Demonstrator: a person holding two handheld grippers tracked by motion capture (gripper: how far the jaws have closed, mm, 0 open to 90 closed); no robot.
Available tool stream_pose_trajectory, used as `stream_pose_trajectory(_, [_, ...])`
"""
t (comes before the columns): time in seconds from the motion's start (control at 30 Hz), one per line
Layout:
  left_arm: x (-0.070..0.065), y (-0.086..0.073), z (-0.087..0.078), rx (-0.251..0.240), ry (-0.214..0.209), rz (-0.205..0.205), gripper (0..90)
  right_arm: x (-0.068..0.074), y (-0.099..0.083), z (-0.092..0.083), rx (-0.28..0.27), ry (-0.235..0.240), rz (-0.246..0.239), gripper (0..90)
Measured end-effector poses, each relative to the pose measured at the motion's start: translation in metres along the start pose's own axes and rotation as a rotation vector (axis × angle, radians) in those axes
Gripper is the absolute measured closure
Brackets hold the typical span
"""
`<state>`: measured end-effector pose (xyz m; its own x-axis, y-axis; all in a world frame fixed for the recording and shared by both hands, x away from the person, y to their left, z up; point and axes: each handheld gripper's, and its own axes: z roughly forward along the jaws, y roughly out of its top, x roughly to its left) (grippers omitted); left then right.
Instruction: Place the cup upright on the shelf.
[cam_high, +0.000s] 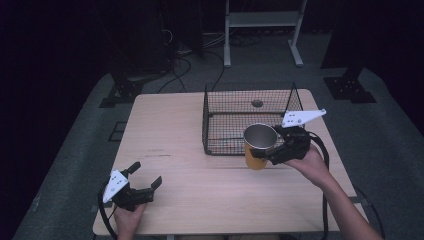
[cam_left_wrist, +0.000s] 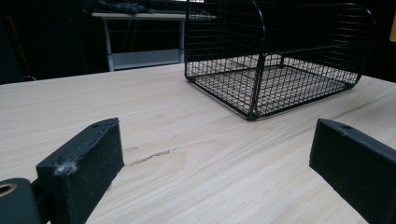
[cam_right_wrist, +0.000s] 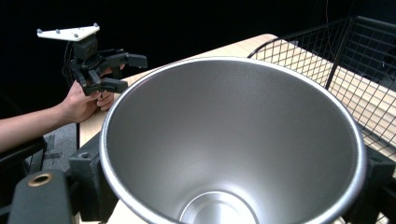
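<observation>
The counter (cam_high: 200, 200) fills mid-frame, with the wire basket (cam_high: 235, 125) upper right. Right of centre, the right gripper (cam_high: 272, 156) clamps the yellow cup (cam_high: 257, 145) against the basket's front. Lower left, the left gripper (cam_high: 147, 176) gapes, empty.

The yellow cup (cam_high: 258, 145) with a steel inside stands upright, empty, just before the wire basket (cam_high: 235, 107).
</observation>
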<state>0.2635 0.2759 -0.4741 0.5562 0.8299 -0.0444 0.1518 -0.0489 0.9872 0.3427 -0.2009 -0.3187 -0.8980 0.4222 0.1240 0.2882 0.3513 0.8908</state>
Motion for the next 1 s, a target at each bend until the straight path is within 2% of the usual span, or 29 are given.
stream_pose_trajectory(0.43, [0.0, 0.0, 0.0, -0.002, -0.001, 0.0, 2.2, -0.02, 0.026, 0.008, 0.016, 0.004, 0.004, 12.8])
stream_pose_trajectory(1.0, [0.001, 0.0, 0.0, -0.005, -0.002, -0.003, 2.2, -0.054, 0.055, 0.032, 0.051, 0.0, 0.015, 12.8])
